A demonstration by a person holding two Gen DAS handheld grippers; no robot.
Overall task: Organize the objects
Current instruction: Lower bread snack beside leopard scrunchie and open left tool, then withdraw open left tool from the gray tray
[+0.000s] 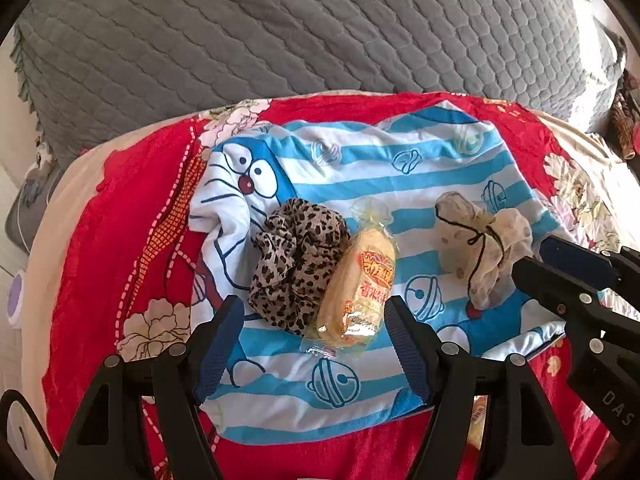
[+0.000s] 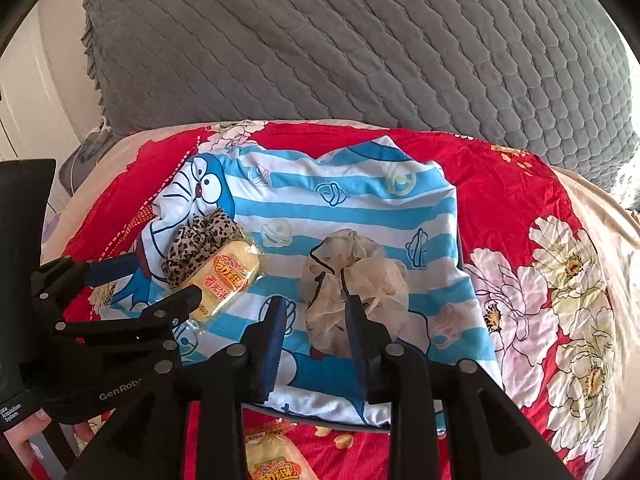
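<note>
A blue-striped cartoon cloth (image 1: 360, 172) lies spread on a red flowered quilt (image 1: 100, 240). On it lie a leopard-print scrunchie (image 1: 300, 268), a wrapped yellow snack (image 1: 360, 292) touching it, and a cream dotted scrunchie (image 1: 480, 248) with a black string. My left gripper (image 1: 316, 320) hovers open and wide just short of the snack and leopard scrunchie, holding nothing. My right gripper (image 2: 316, 316) is open, its jaws a modest way apart. The cream scrunchie (image 2: 352, 276) lies at its fingertips, against the right finger only. The left gripper (image 2: 160, 280) shows beside the snack (image 2: 228, 280).
A grey quilted cover (image 1: 320, 32) lies across the bed behind the cloth. A second wrapped snack (image 2: 272, 464) sits on the red quilt near the cloth's front edge, under my right gripper. A person's hand (image 2: 20, 436) holds the left gripper at the lower left.
</note>
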